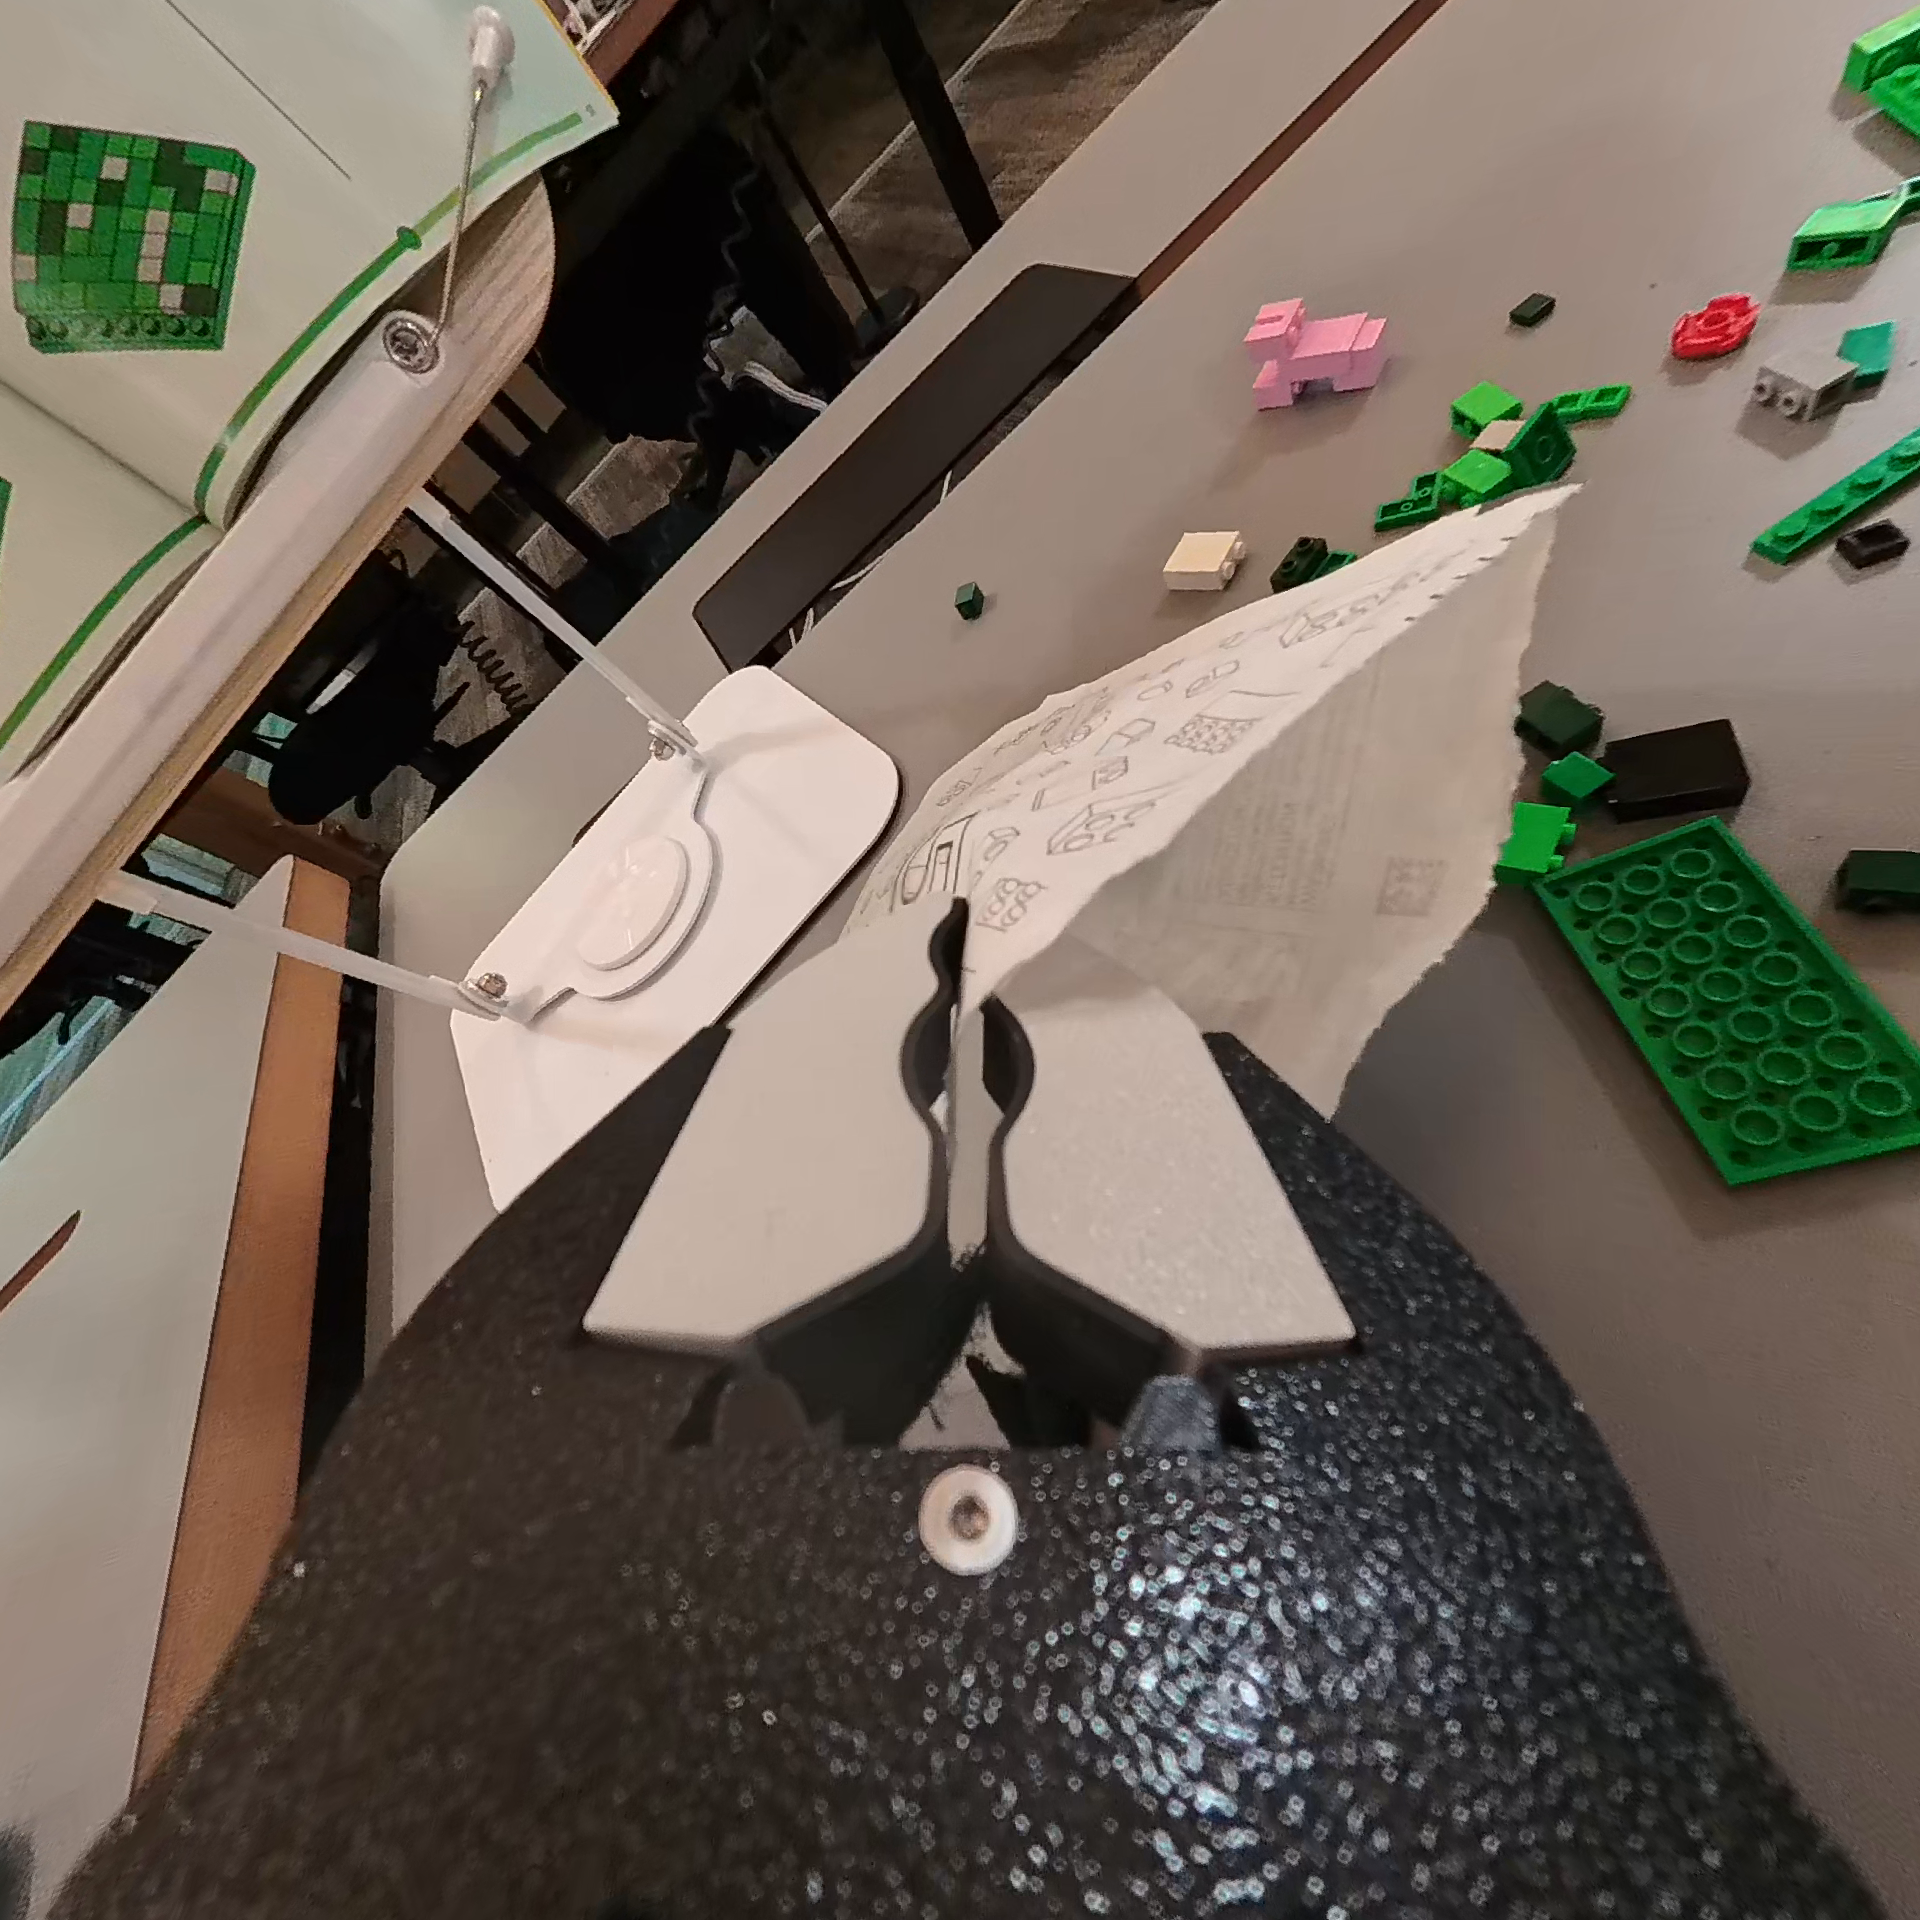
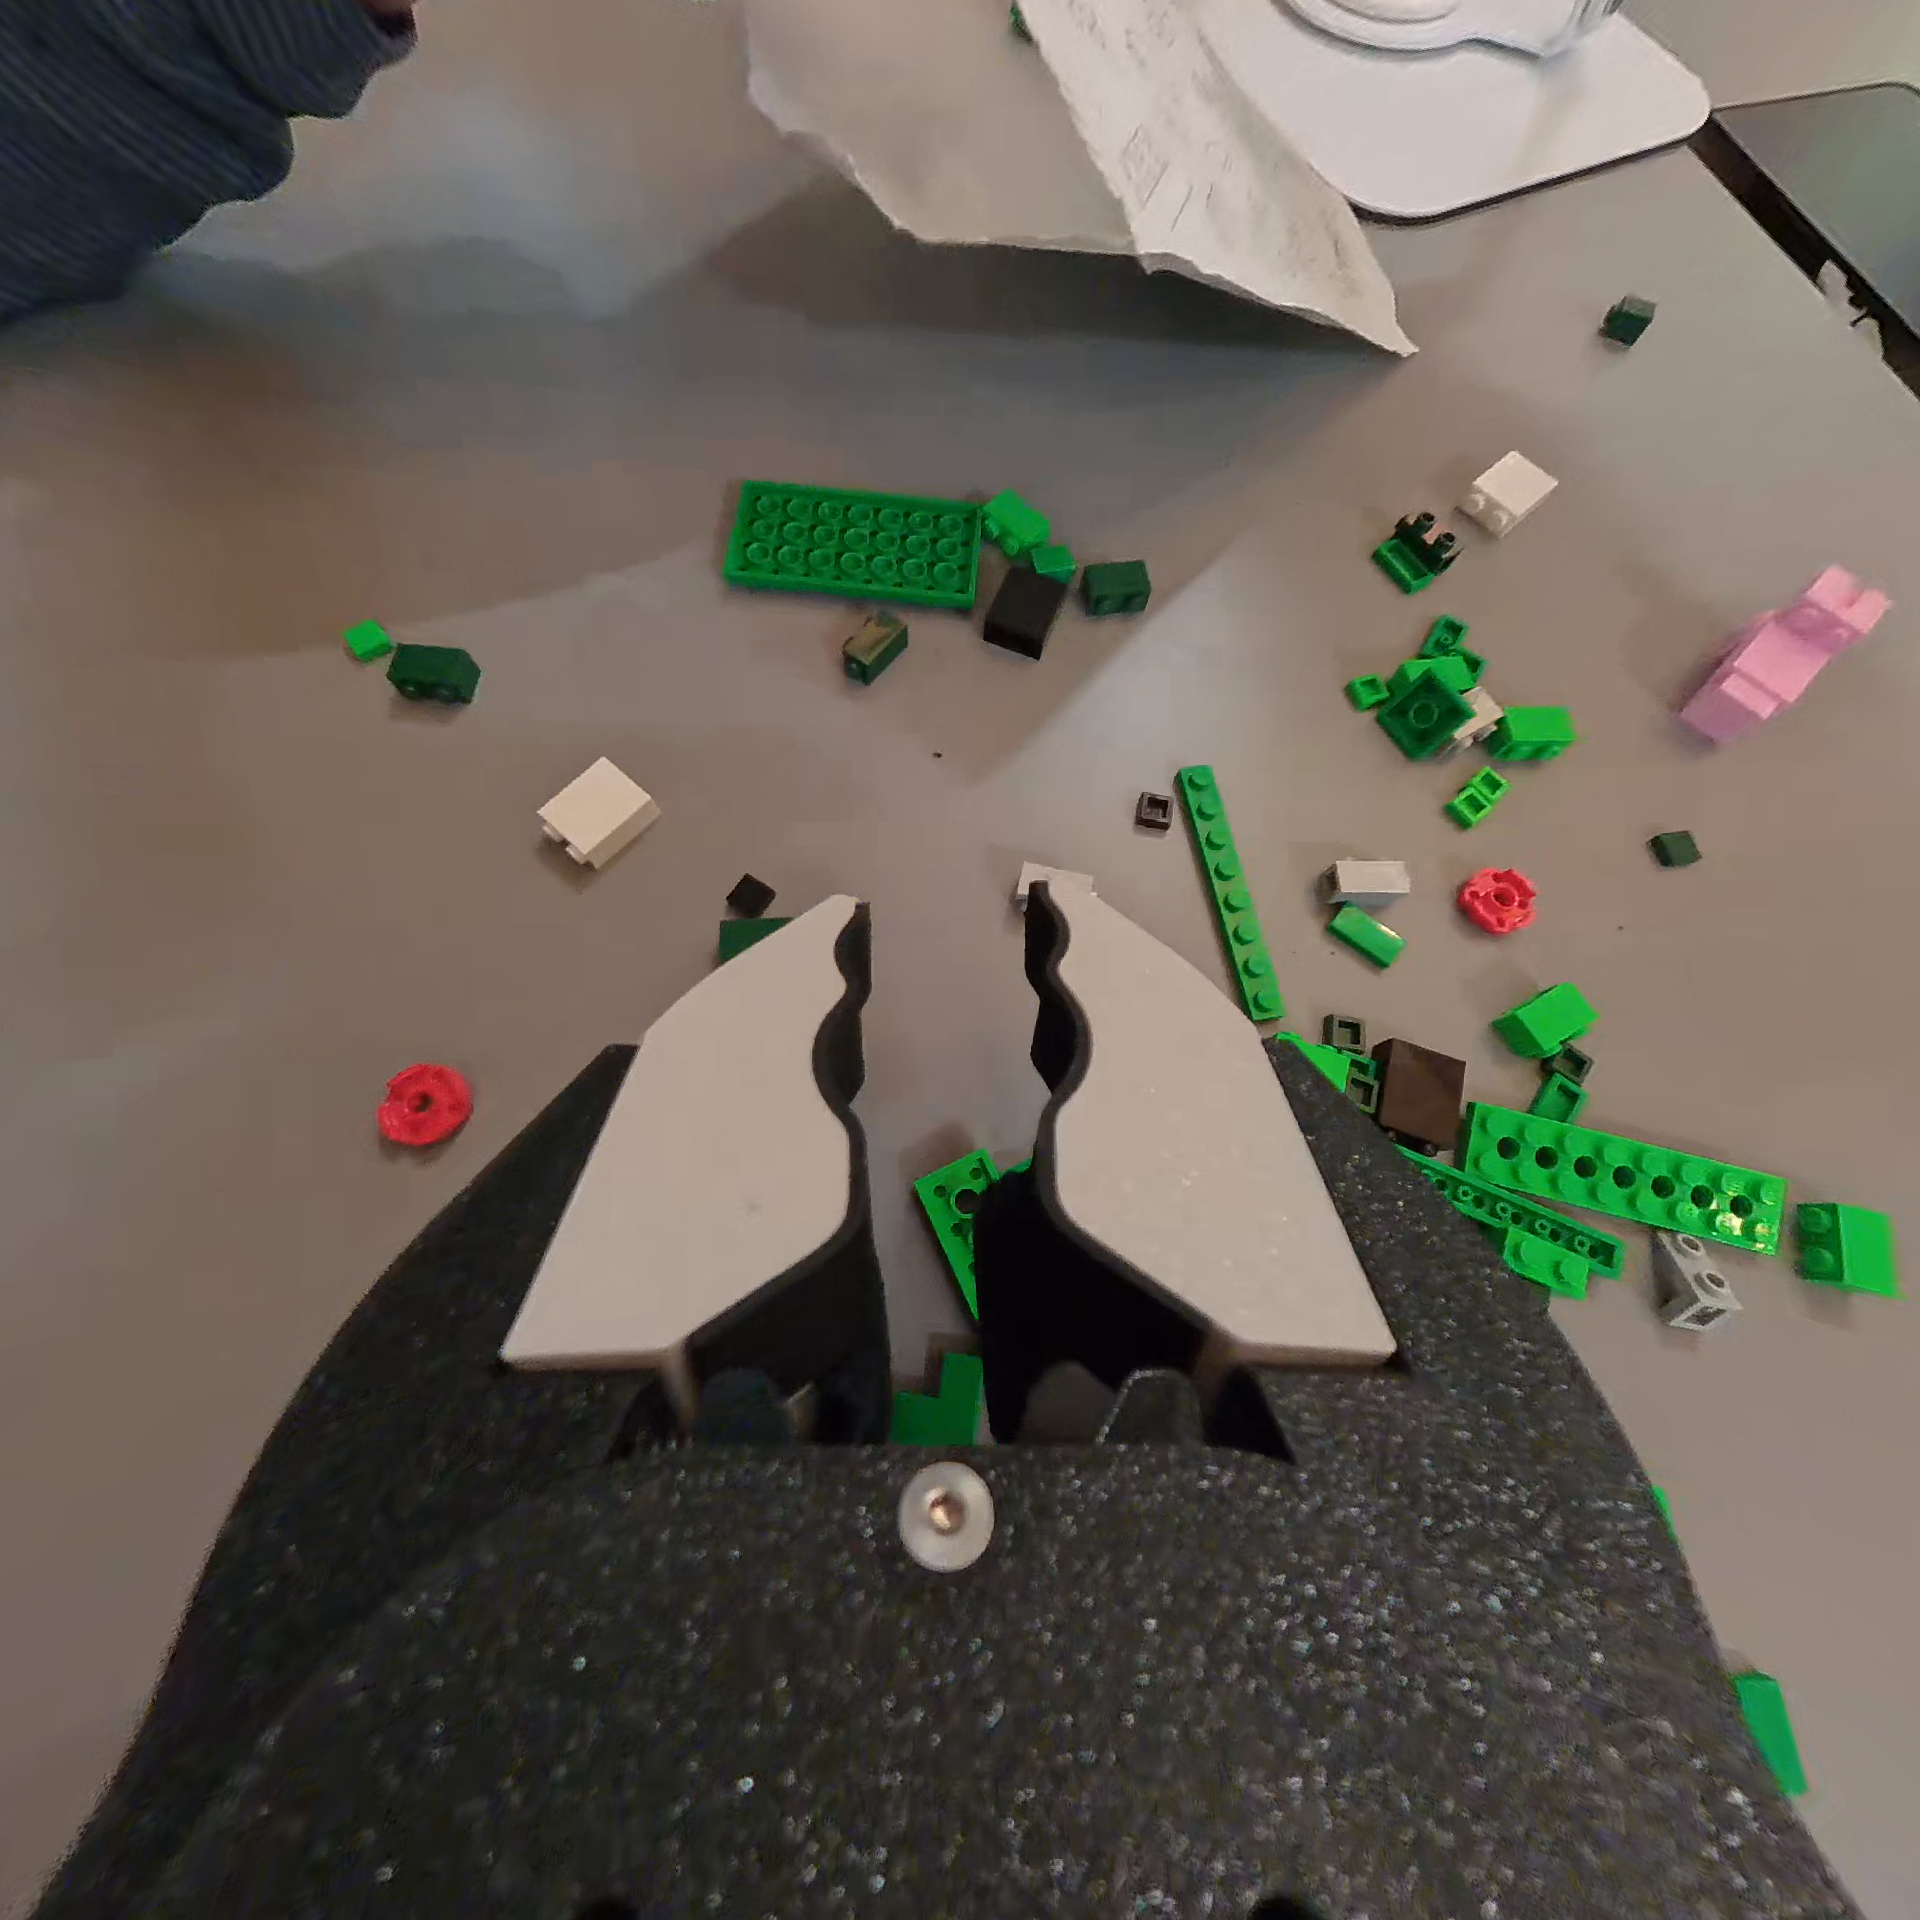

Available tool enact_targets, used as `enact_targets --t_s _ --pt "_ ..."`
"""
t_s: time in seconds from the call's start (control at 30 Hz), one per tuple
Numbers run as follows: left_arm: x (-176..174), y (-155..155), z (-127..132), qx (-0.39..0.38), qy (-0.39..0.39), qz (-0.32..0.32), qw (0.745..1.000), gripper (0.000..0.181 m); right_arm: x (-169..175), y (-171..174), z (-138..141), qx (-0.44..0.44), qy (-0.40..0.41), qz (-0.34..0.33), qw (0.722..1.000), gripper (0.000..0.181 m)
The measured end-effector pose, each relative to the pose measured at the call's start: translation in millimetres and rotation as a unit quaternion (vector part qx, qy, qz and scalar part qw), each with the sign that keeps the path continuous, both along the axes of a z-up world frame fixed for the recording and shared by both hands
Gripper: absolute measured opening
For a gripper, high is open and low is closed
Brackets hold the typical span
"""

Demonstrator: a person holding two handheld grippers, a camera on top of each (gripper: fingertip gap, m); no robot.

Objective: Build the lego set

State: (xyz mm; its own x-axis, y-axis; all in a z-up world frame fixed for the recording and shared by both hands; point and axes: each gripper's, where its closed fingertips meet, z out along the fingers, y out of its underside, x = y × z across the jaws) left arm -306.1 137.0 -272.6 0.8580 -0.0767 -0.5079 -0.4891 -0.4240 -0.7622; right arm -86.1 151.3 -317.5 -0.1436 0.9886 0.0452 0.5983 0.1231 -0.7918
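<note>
The left tool [image 1: 961,971] pinches one torn paper bag [image 1: 1226,790]. The right tool [image 2: 945,914] hangs open over the counter [image 2: 520,436], where two red round pieces [image 2: 424,1103] and one pink pig [image 2: 1782,655] lie.

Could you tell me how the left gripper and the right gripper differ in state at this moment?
The left gripper is shut on the torn paper bag, lifting it off the grey table; the right gripper is open and holds nothing. The left points toward the white stand base, the right over scattered bricks. Both have grey fingers on black bodies.
</note>
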Motion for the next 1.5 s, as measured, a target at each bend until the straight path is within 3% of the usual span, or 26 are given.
enact_targets --t_s 0.77,0.87,1.1,1.27,1.5 --pt "-3 -1 1 -0.002 0.013 0.001 1.0 0.0 -5 18 6 0.004 0.024 -0.052 0.998 0.028" --pt "-2 -1 1 -0.001 0.019 -0.001 1.0 0.0 -11 35 11 0.003 0.041 -0.056 0.998 0.026" --pt "1 0 -1 -0.005 0.027 -0.006 1.0 0.0 -37 87 8 0.097 -0.104 0.09 0.986 0.027" --pt "1 0 -1 -0.01 0.033 -0.006 0.999 0.0 -54 110 -16 0.162 -0.22 0.218 0.937 0.03" --pt "3 -2 -1 -0.02 0.028 -0.007 0.999 0.0 -63 125 -24 0.182 -0.318 0.277 0.888 0.025"
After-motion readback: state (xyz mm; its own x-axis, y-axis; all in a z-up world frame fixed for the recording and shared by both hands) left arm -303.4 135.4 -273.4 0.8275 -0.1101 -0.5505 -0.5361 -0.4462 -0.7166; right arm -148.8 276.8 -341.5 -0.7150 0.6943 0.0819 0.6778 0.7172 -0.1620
